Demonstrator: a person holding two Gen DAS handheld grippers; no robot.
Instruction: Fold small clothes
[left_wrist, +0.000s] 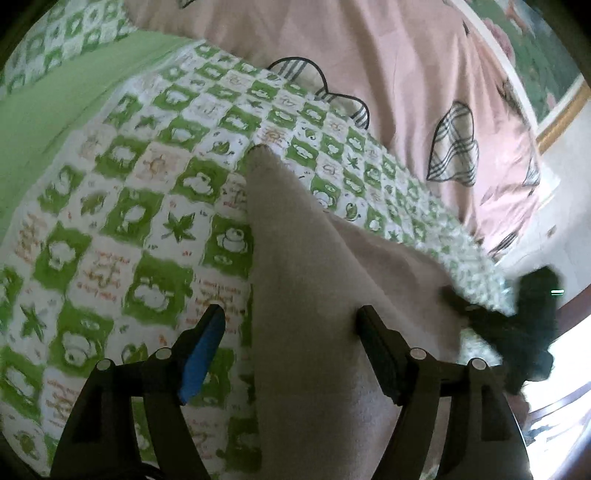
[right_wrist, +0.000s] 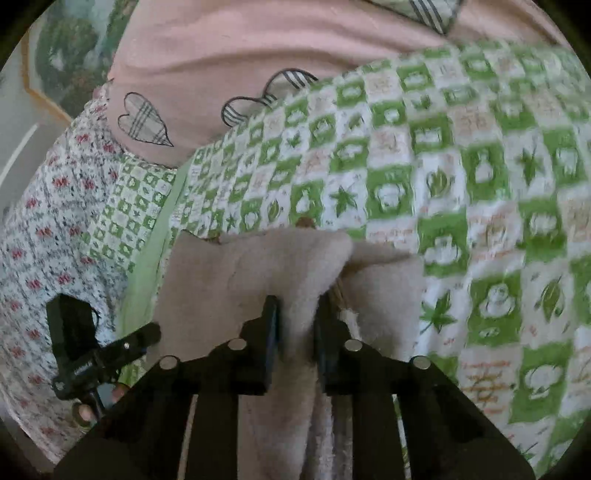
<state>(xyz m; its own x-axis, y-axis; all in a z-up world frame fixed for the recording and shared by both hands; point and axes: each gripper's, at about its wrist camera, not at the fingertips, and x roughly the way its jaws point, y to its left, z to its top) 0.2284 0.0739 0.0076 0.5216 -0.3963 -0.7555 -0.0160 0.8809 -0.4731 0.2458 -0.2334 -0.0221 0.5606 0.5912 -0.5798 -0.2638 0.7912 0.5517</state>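
Green-and-white checked bedding (left_wrist: 122, 206) covered the bed, with a pink quilt (left_wrist: 388, 74) bunched along its far side and a framed picture (left_wrist: 546, 66) on the wall beyond. On that bedding lay the beige fleece garment (left_wrist: 295, 277), its long axis running away from the left claw (left_wrist: 291, 314) toward a narrow far end near the quilt. The left claw stood released, its fingers spread either side of the cloth, gripping nothing. The right claw (right_wrist: 295, 314) was clenched on a gathered ridge of the same garment (right_wrist: 295, 258), which bulged up between its fingers and spread to both sides. Judging by this, the fold would turn on the right claw carrying its pinched edge along that long axis, since it alone had hold; the left claw, seen low at the left of the right view (right_wrist: 99, 354), sat just beside the near end.
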